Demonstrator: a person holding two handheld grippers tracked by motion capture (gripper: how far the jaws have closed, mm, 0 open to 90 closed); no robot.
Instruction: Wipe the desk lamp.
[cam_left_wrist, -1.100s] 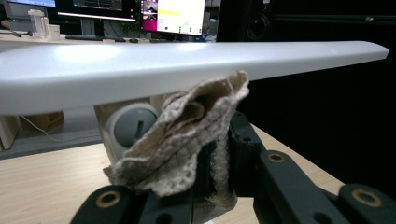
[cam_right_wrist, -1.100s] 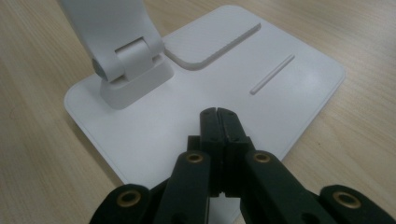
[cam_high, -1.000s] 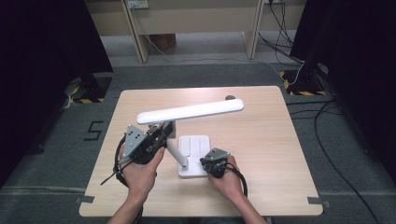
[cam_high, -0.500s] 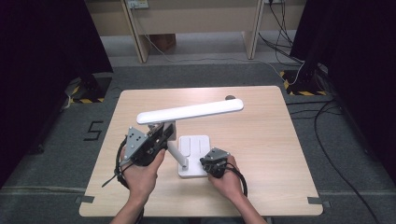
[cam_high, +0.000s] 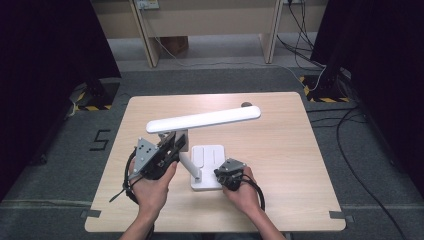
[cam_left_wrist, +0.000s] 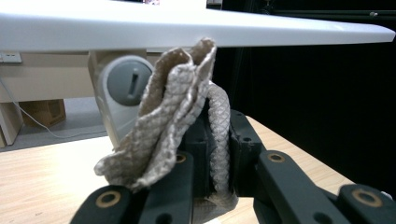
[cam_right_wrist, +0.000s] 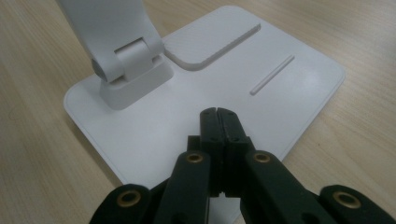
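Nothing has shifted since the earlier frames: both hands, the cloth and the lamp sit just where they were. Toward the near-left part of the tabletop (cam_high: 300, 150), the left gripper (cam_high: 167, 150) is raised beside the lamp's joint, its fingers (cam_left_wrist: 187, 172) clamped on a bunched grey woven cloth (cam_left_wrist: 173, 107) that rises right up under the long white lamp head (cam_high: 202, 120); that head runs level above the middle of the tabletop, from over the left gripper toward the far-right corner. The lamp arm (cam_high: 192, 167) slopes down to the flat white lamp base (cam_high: 207, 167), which lies near the middle of the near edge. On the base's near-right corner rests the right gripper (cam_high: 227, 175), its fingers (cam_right_wrist: 217, 123) pressed together with nothing between them, tips touching the base. The tabletop is pale wood with rounded corners. Around it lies grey carpet with a "5" marked at the left, black curtains on both sides, yellow-black striped tape, loose cables at the right, and wooden furniture legs beyond.
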